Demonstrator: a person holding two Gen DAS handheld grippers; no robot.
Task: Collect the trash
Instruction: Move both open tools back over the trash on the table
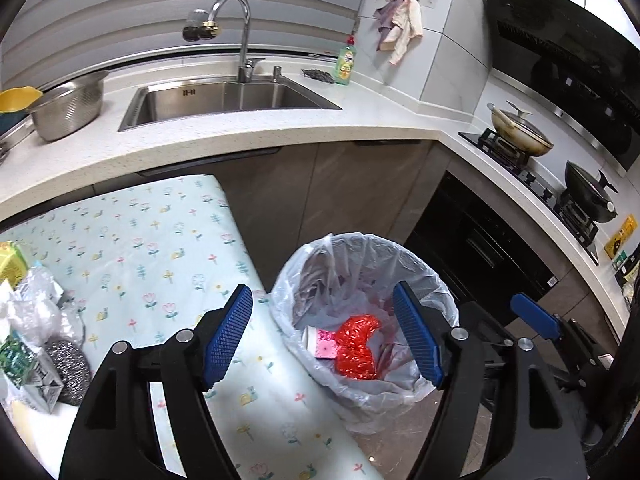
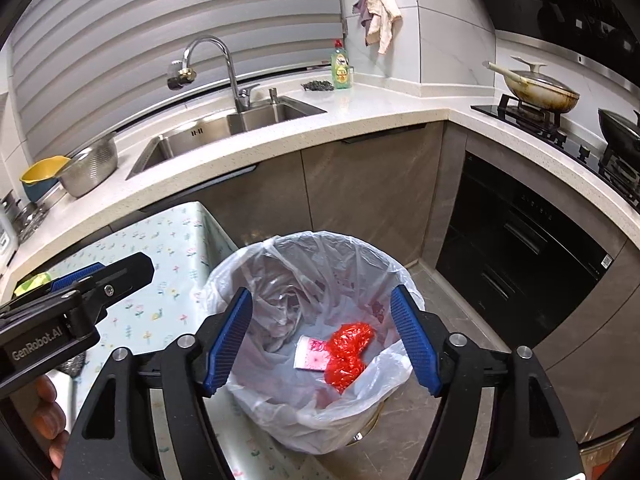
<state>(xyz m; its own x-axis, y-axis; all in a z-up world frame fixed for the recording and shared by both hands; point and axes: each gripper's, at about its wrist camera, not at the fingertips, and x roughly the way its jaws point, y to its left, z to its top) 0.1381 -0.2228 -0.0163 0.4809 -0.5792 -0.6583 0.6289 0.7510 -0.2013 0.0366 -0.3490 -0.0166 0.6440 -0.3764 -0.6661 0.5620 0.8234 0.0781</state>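
Observation:
A trash bin lined with a clear bag [image 1: 436, 280] [image 2: 384, 264] stands on the floor beside a table with a flowered cloth [image 1: 152, 240] [image 2: 176, 240]. Inside lie a red crumpled wrapper [image 1: 356, 344] [image 2: 348, 348] and a pink packet [image 1: 326, 346] [image 2: 310, 356]. My left gripper [image 1: 324, 336] is open and empty above the bin's left rim and the table edge. My right gripper [image 2: 322, 338] is open and empty over the bin. More trash sits at the table's left: crumpled clear plastic [image 1: 36, 308], a steel scourer [image 1: 68, 372], a green printed pack [image 1: 16, 360] and a yellow pack [image 1: 12, 260].
A white counter [image 1: 280, 136] holds a steel sink [image 1: 228, 100], a colander [image 1: 68, 108] and a dish soap bottle [image 1: 346, 60]. The stove at the right carries a pan [image 1: 520, 128] and a wok [image 1: 592, 196]. Dark cabinets and an oven front stand behind the bin.

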